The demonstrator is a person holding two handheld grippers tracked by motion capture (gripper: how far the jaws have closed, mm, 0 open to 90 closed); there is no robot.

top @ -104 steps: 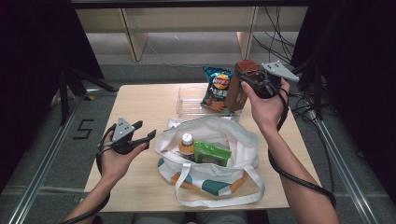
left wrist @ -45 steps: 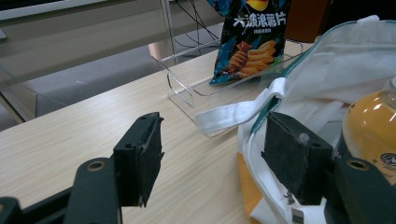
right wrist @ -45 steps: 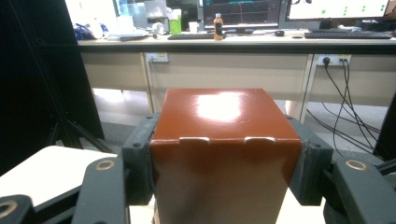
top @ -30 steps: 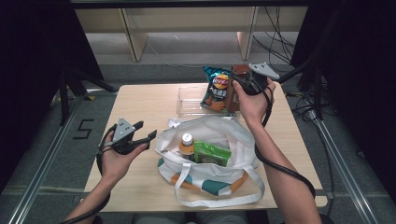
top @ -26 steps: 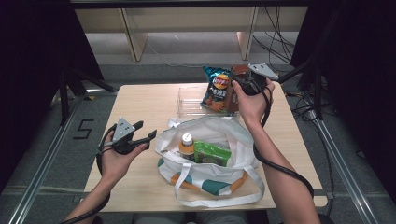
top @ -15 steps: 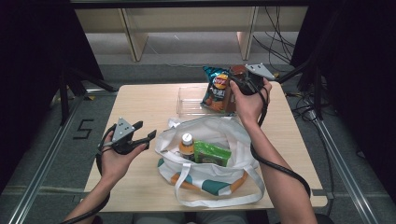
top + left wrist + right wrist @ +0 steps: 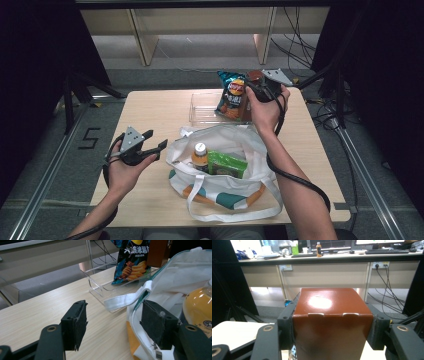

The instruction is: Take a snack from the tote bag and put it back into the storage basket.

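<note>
The left tongs (image 7: 156,141) hang spread and empty at about nine o'clock, just beside the white cloth tote bag (image 7: 220,175); in the left gripper view their pads (image 7: 78,323) flank the bag's strap and rim without touching. The bag holds an orange-juice bottle (image 7: 199,154) and a green packet (image 7: 227,164). At one o'clock the right tongs (image 7: 256,88) pinch the tall glossy brown carton (image 7: 332,322) by its two sides, at the clear plastic tray (image 7: 202,107) beside the blue crisp bag (image 7: 231,93).

I judge the step to be moving the carton between bag and tray; which way is unclear. The next move needs a level, upright carry. The pale wooden worktop (image 7: 155,107) lies bare from nine to eleven o'clock; its far edge runs close behind the carton.
</note>
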